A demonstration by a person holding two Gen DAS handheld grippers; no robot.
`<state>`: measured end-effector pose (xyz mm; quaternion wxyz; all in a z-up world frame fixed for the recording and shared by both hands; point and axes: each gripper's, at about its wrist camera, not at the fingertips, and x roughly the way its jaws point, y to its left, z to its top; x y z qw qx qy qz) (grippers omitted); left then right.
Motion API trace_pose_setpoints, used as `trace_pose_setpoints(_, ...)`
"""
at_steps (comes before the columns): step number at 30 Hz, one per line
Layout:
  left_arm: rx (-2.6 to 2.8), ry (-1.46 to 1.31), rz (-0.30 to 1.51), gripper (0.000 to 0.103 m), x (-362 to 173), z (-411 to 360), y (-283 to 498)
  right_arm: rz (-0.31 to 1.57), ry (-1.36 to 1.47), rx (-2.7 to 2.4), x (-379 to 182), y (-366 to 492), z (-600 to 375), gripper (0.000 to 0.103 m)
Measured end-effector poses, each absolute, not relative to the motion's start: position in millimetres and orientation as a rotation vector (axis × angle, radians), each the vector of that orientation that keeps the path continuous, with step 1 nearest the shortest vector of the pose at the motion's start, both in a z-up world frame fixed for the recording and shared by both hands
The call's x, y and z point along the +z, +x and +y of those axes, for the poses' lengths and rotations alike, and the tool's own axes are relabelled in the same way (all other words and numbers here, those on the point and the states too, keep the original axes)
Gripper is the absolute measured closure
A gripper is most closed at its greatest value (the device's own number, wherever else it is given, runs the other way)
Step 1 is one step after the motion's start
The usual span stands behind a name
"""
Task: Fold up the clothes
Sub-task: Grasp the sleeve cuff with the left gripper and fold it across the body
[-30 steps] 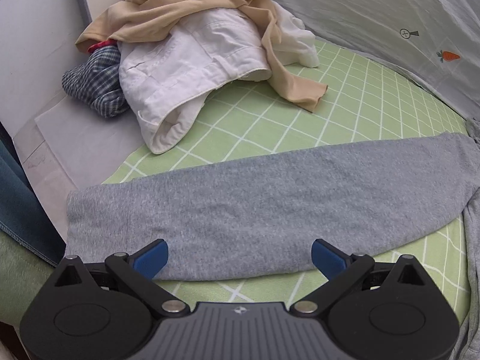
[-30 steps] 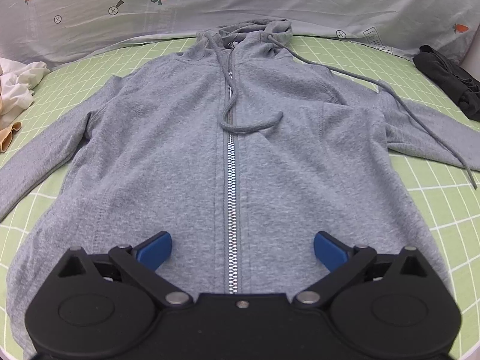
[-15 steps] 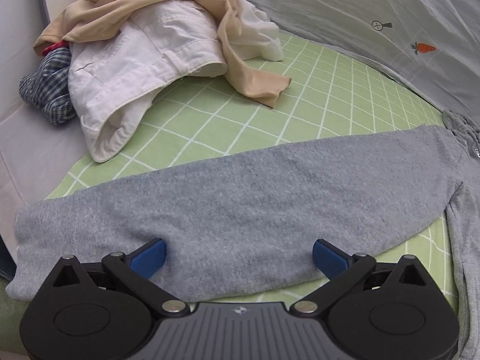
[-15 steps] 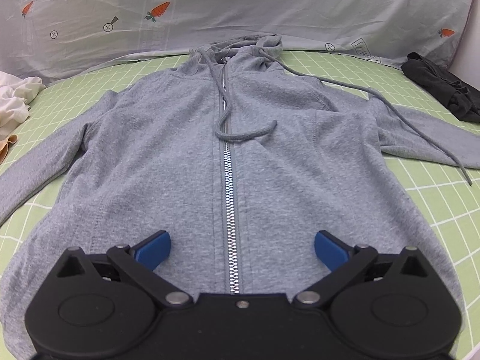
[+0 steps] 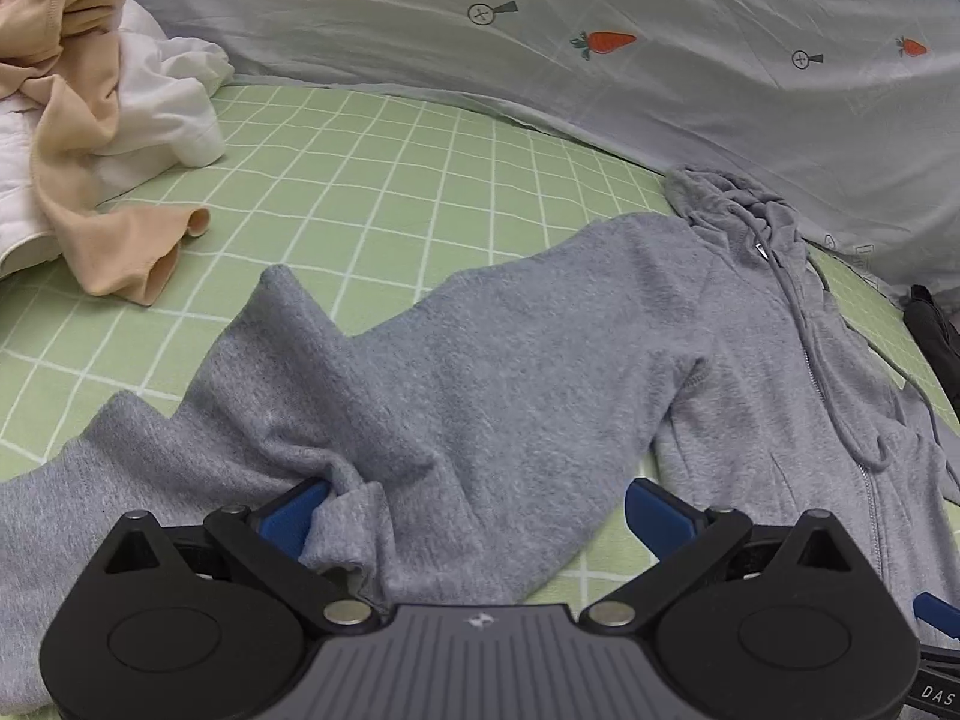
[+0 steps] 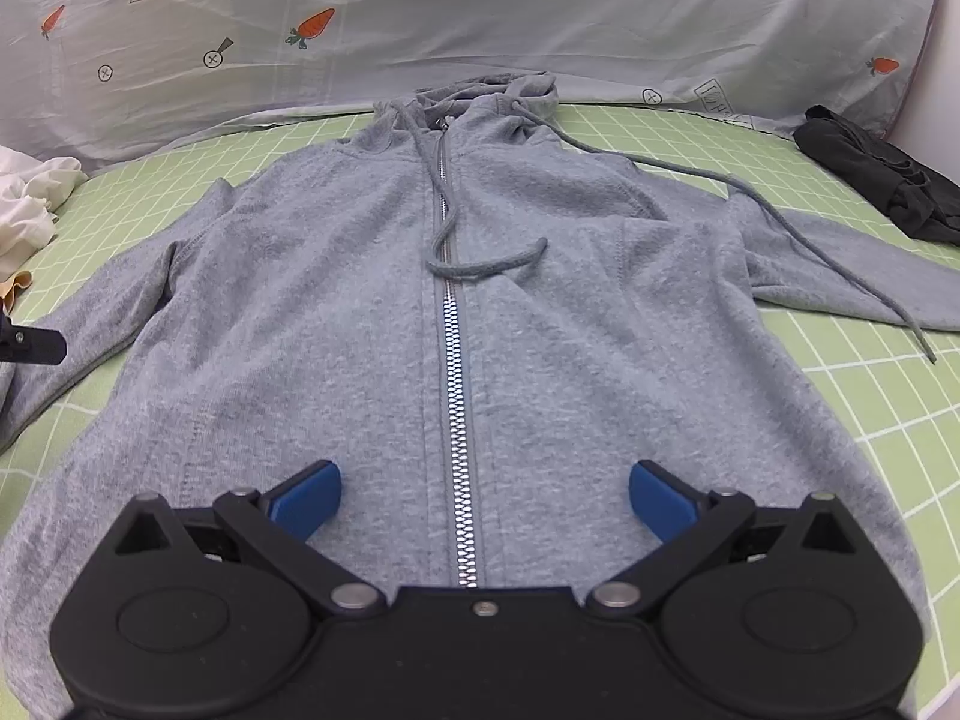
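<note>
A grey zip hoodie (image 6: 540,312) lies face up on the green checked sheet (image 6: 870,408), with its hood (image 6: 498,90) at the far end. My right gripper (image 6: 483,498) hovers open over the lower front, and the zipper (image 6: 453,360) runs between its fingers. In the left wrist view, the hoodie's left sleeve (image 5: 480,372) is bunched and creased. A fold of it presses against the left finger (image 5: 294,516) of my open left gripper (image 5: 474,510). The other sleeve (image 6: 840,276) stretches out to the right, with a drawstring (image 6: 810,240) lying across it.
A heap of beige and white clothes (image 5: 90,120) lies at the left. A dark garment (image 6: 876,192) sits at the far right. A grey carrot-print cover (image 5: 600,60) rises behind the hoodie. Bare checked sheet (image 5: 390,168) shows between the heap and the sleeve.
My left gripper has swung right along the sleeve toward the hoodie's body. The flat sleeve is now rumpled, with a fold against the left finger. The right gripper has hardly moved.
</note>
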<state>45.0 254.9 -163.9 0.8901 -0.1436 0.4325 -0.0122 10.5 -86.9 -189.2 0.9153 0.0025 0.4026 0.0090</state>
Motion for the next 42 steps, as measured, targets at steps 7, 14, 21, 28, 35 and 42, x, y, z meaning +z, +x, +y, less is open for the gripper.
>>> trace_pose_setpoints(7,0.034,-0.321,0.874,0.001,-144,284,7,0.823,0.004,0.027,-189,11,-88,0.000)
trace_pose_setpoints(14,0.420,-0.445,0.873,0.001,-145,355,-39,0.816,0.006,0.029,-190,13,-87,0.000)
trace_pose_setpoints(21,0.478,-0.420,0.918,0.001,-166,360,-40,0.874,-0.087,-0.022,-177,18,-74,0.000)
trace_pose_setpoints(28,0.440,-0.294,0.926,0.053,-161,333,-21,0.836,-0.133,-0.010,-162,10,-74,0.000)
trace_pose_setpoints(35,0.302,-0.446,0.845,0.090,-145,301,8,0.801,-0.124,-0.020,-152,10,-99,0.000)
trace_pose_setpoints(42,0.030,-0.432,0.712,0.090,-93,200,52,0.769,-0.104,-0.037,-140,16,-146,0.000)
